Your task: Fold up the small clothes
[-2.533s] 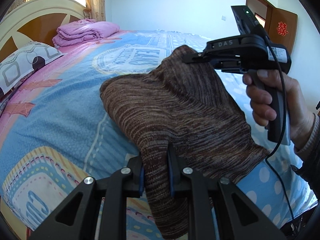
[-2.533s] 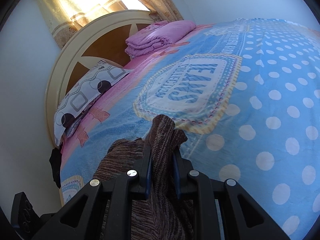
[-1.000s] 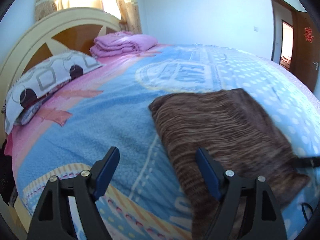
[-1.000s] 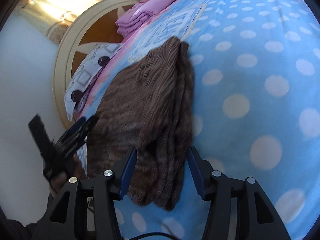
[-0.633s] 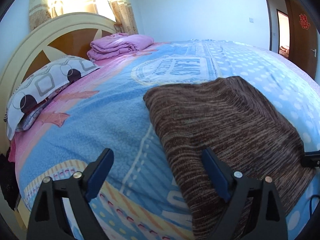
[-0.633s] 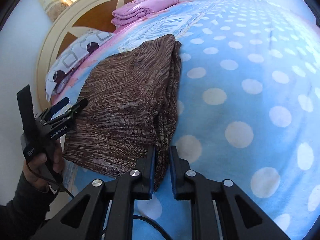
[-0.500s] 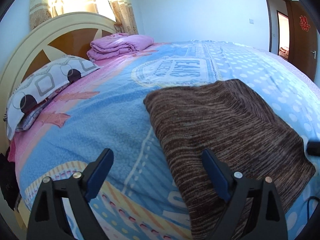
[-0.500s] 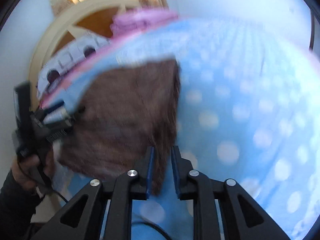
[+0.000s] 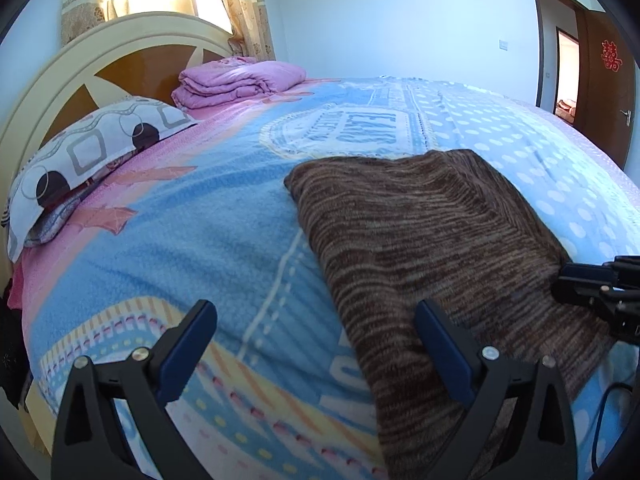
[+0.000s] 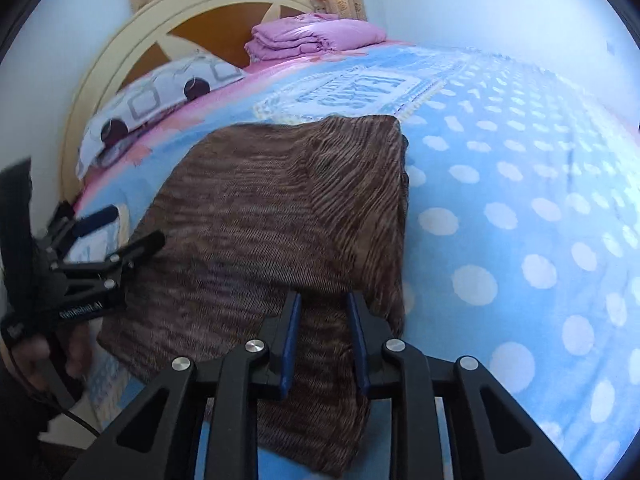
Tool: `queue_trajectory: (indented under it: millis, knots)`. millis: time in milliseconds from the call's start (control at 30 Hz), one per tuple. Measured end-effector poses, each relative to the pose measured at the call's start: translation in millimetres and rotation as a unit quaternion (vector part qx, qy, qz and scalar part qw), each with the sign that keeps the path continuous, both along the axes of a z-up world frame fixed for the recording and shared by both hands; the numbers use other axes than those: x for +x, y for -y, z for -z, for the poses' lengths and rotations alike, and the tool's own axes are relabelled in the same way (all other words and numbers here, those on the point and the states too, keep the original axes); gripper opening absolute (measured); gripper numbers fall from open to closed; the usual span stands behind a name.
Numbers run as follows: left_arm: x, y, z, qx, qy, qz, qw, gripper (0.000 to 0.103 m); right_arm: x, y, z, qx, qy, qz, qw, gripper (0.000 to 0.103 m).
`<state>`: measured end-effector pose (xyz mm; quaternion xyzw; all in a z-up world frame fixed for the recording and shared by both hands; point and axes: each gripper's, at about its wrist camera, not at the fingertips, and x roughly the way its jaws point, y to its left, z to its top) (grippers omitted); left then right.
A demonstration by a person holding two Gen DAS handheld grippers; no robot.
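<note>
The brown knitted garment point(image 9: 432, 240) was laid folded on the blue blanket of the bed point(image 9: 224, 240), near its front edge. Its melange stripes were seen as soft and thick, with a doubled right edge. That edge was held between the narrow-set fingers of the right gripper point(image 10: 323, 336). The left gripper point(image 9: 316, 344) had just been opened wide and nothing was held in it. For a good next fold, the edge should probably be lifted evenly and both corners carried together, so that no wrinkle is made.

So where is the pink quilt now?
In the left wrist view the pink quilt lies folded at the bed's head, upper left, against the headboard, beside the pillow.
</note>
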<state>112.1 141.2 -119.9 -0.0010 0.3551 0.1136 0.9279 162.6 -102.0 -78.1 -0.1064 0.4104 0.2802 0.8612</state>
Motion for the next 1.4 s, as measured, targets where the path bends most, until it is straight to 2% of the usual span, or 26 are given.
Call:
queue_trajectory:
  millis: [67,100,133,167,300,533,1400]
  knots:
    - [-8.2,0.4,-8.1,-0.01,-0.011,0.002,0.9999,0.102,-15.3,4.5,-12.1,0.027,0.013,0.017,0.999,0.039]
    - [-13.2,1.4,-13.1,-0.011,-0.012,0.006,0.9999,0.102,-23.0,5.9,-16.9,0.039,0.021,0.025,0.999,0.051]
    - [-19.9,2.8,-19.4,-0.008,-0.006,0.01,0.9999,0.102,-34.2,10.2,-24.5,0.052,0.039,0.037,0.997,0.058]
    - [-27.5,4.3,-26.6,-0.002,0.004,0.012,0.9999,0.102,-46.6,13.0,-32.8,0.06,0.062,0.047,0.995,0.059]
    - [-46.6,7.2,-52.0,-0.003,0.036,0.018,0.9992,0.102,-79.8,14.2,-58.1,0.051,0.119,0.044,0.991,0.059]
    - [-59.4,20.7,-78.5,-0.003,0.07,0.034,0.997,0.102,-110.8,26.8,-89.3,0.068,0.164,0.049,0.983,0.065]
    - [-64.2,27.3,-80.1,0.003,0.072,0.038,0.9967,0.102,-122.3,23.6,-84.6,0.075,0.148,0.043,0.985,0.065]
